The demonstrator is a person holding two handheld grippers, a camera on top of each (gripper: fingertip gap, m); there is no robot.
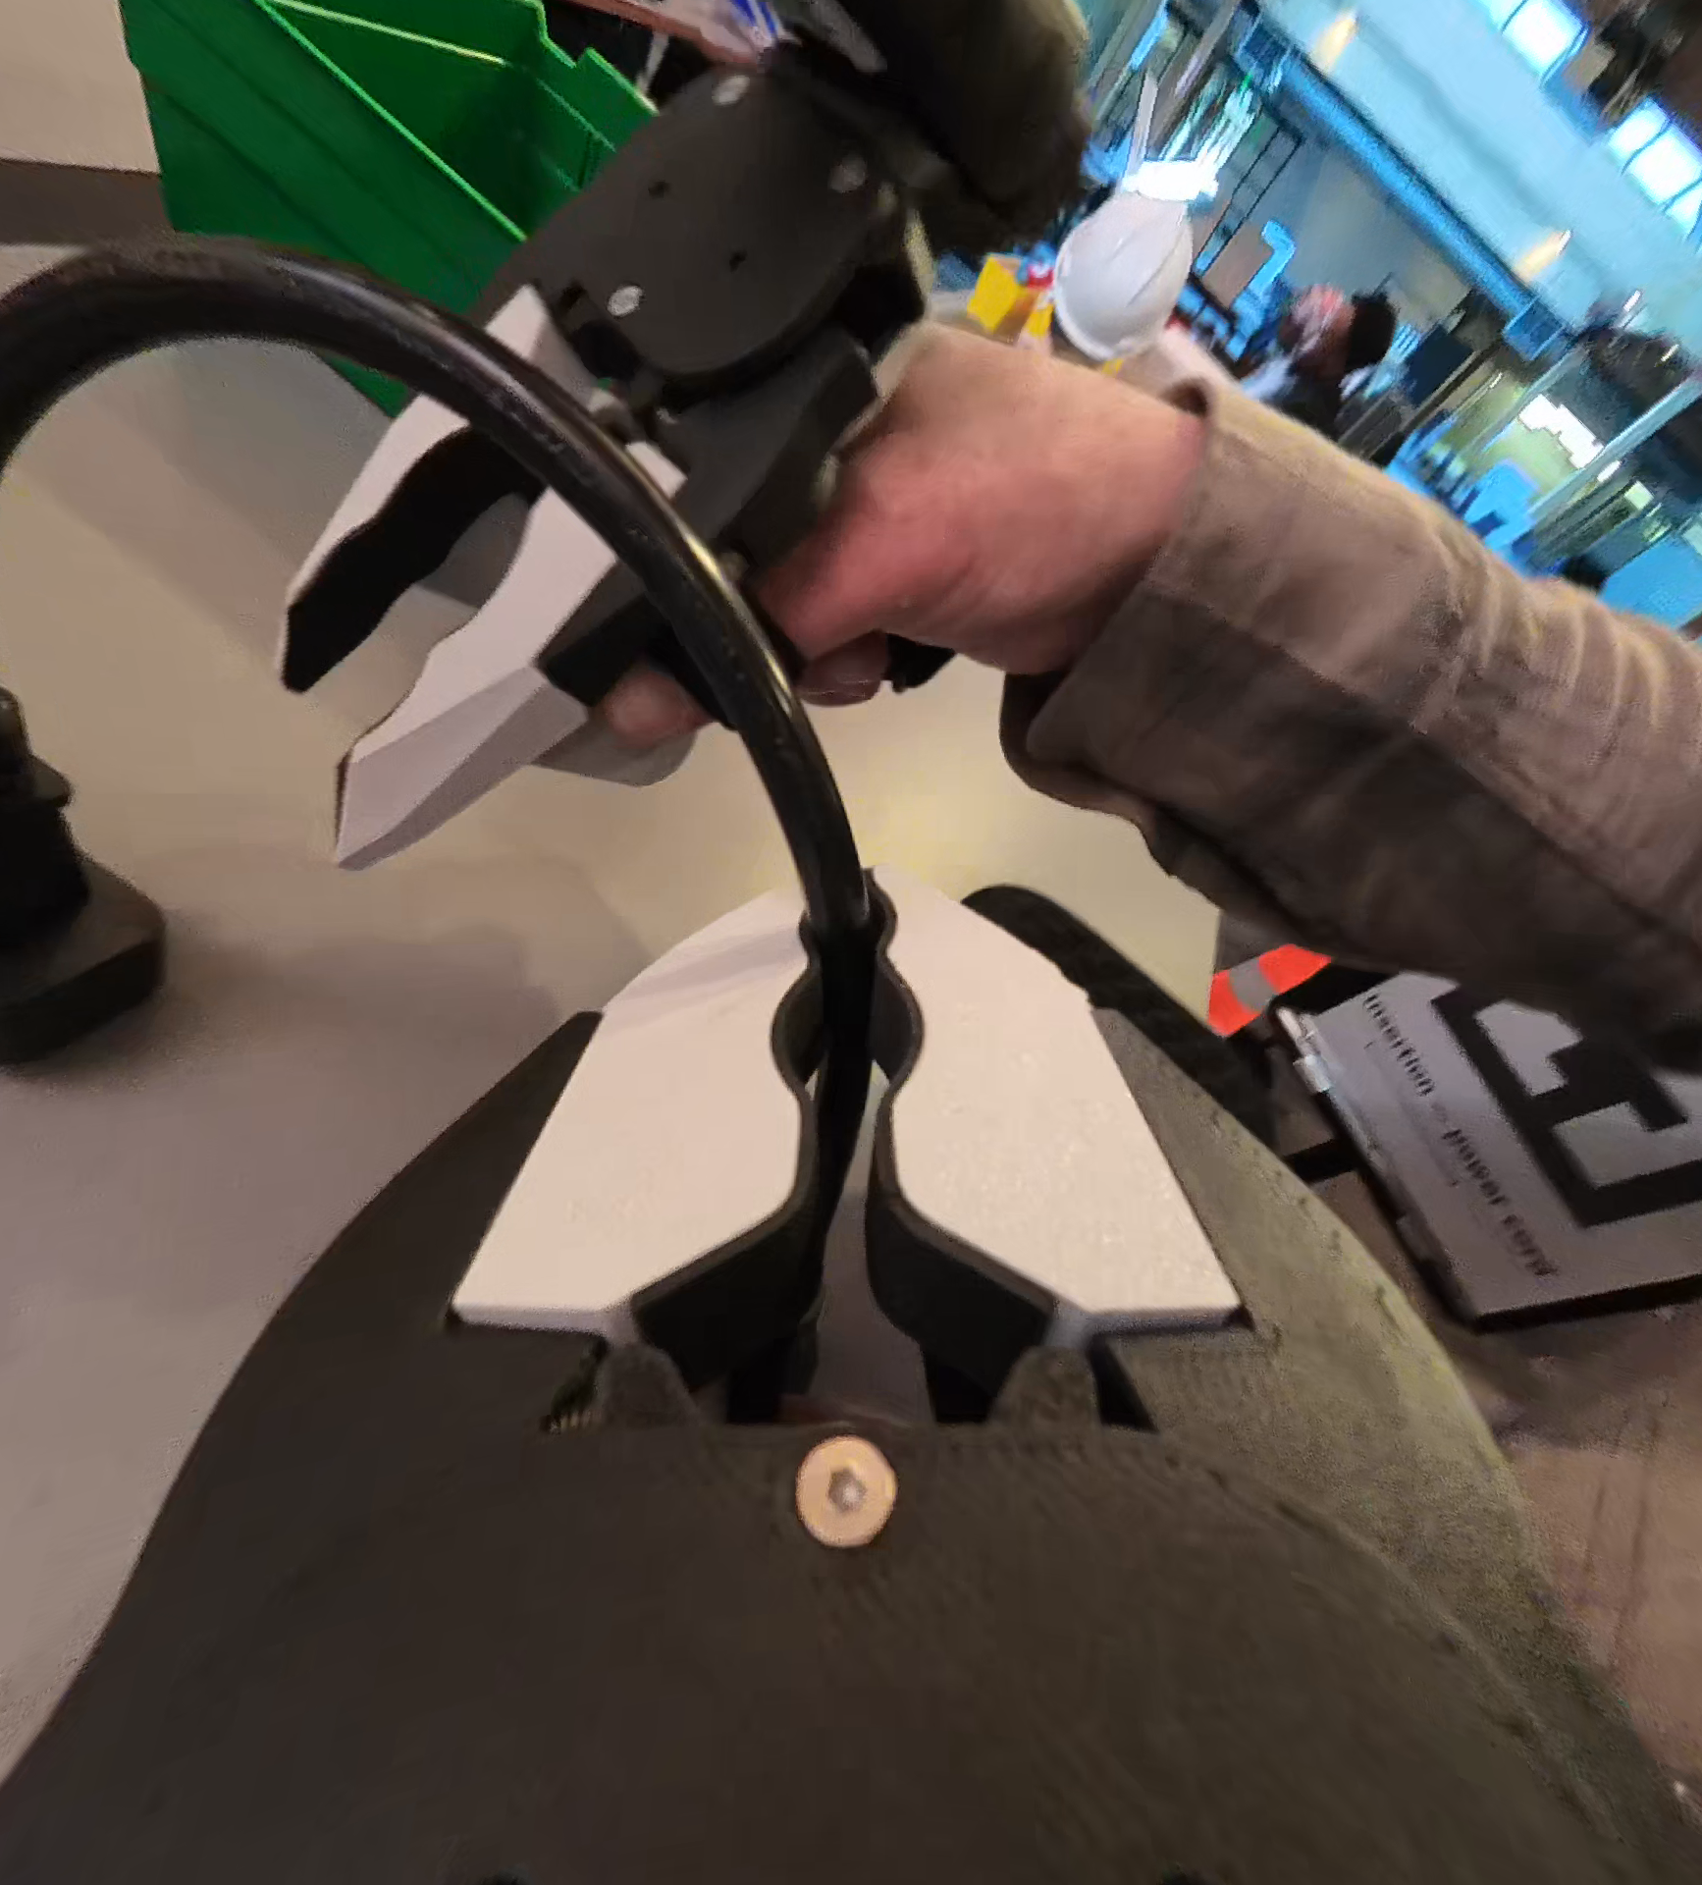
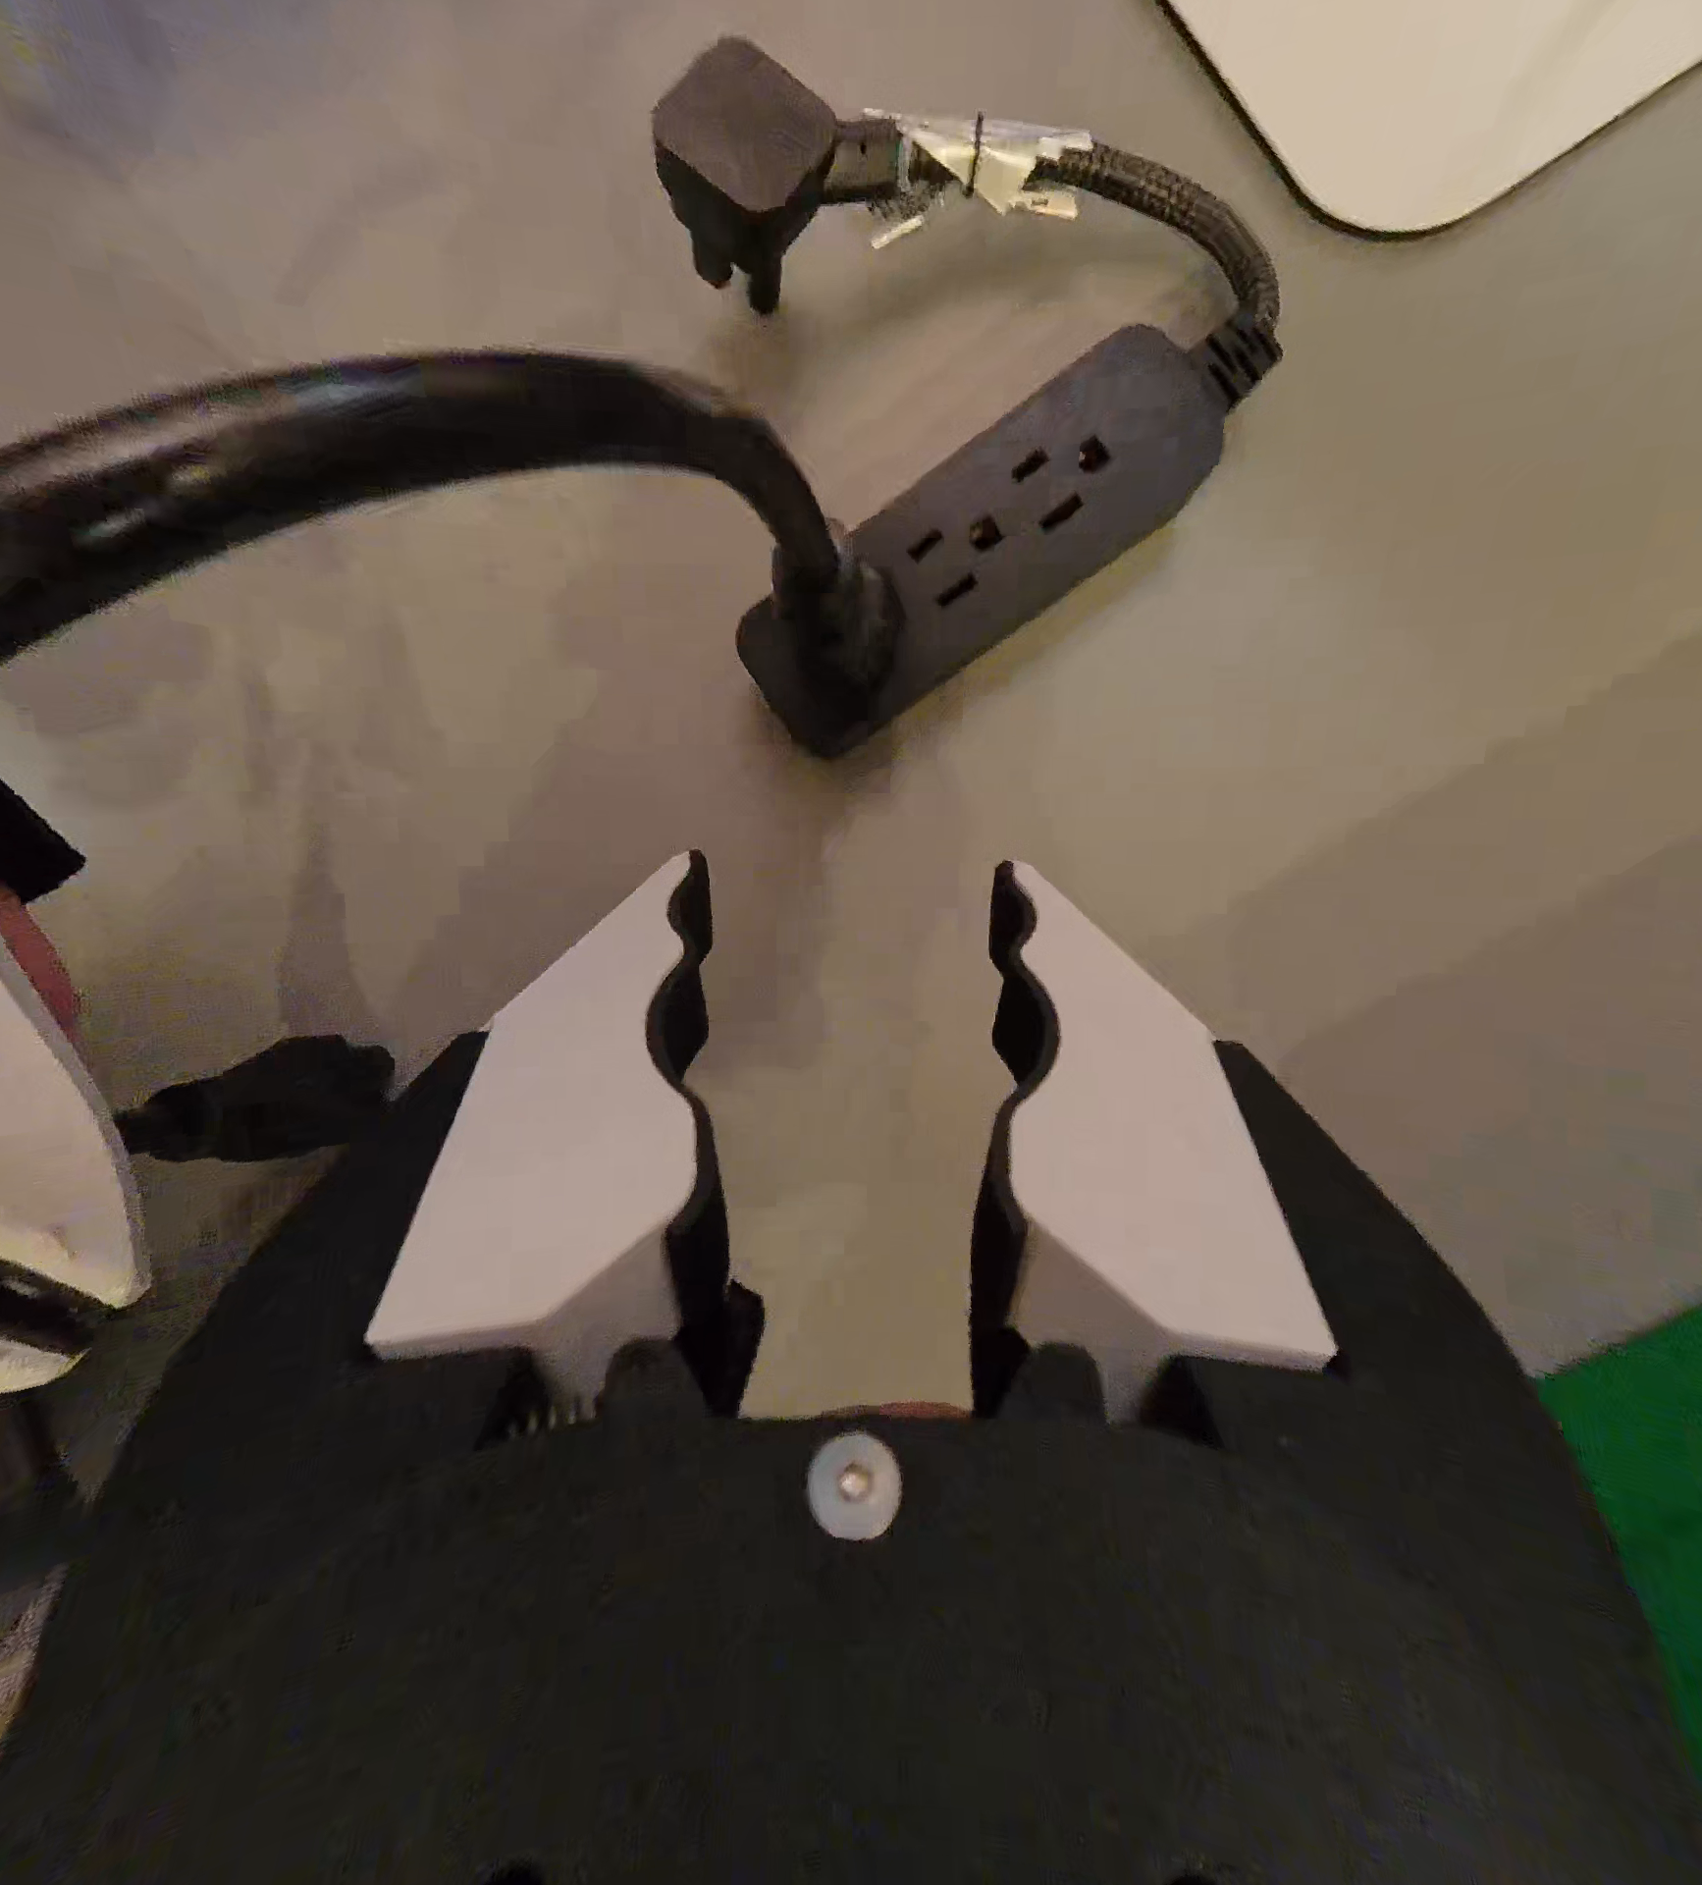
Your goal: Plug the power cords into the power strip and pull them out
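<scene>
Your left claw [image 1: 842,979] is clamped tight on the black power cord [image 1: 561,449], which arches toward 10 o'clock to its plug [image 2: 842,602], seated in the power strip [image 2: 990,551] on the counter [image 2: 1336,816]. Your right claw [image 2: 852,877] gapes empty, the strip at its 12 o'clock.

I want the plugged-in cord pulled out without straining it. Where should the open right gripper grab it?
Judging by its pose, grip the plug body, not the cable. It stands upright in the end socket of the power strip, so bring the right gripper down from above, fingers on two opposite sides, then pull straight up. The left gripper holds the cable farther back.
</scene>
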